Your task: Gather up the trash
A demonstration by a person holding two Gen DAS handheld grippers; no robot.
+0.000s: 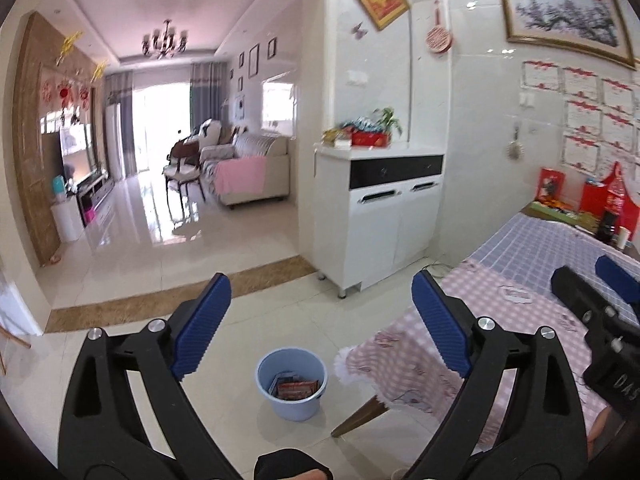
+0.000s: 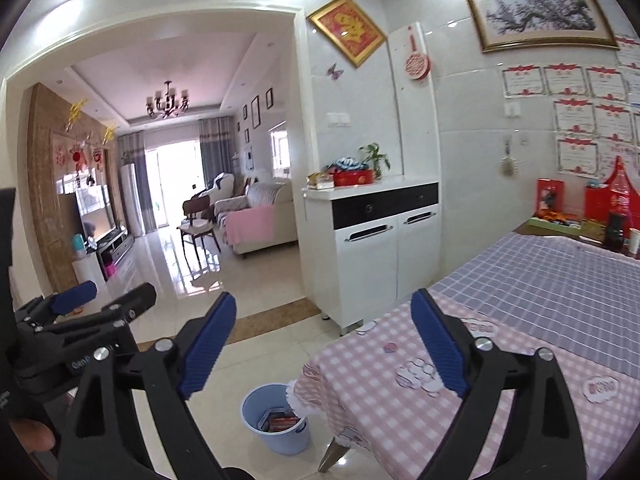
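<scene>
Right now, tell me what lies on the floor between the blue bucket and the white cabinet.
Nothing: bare pale tile separates the blue bucket from the white cabinet. The left wrist view shows that stretch best; the tablecloth's corner hangs just beside it.

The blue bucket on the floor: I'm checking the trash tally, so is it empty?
No. The blue bucket holds red printed wrappers at its bottom.

White cabinet (image 2: 380,248) by the wall, checked tablecloth (image 2: 520,320), pink-draped sofa (image 1: 252,168), chandelier (image 1: 164,42)
</scene>
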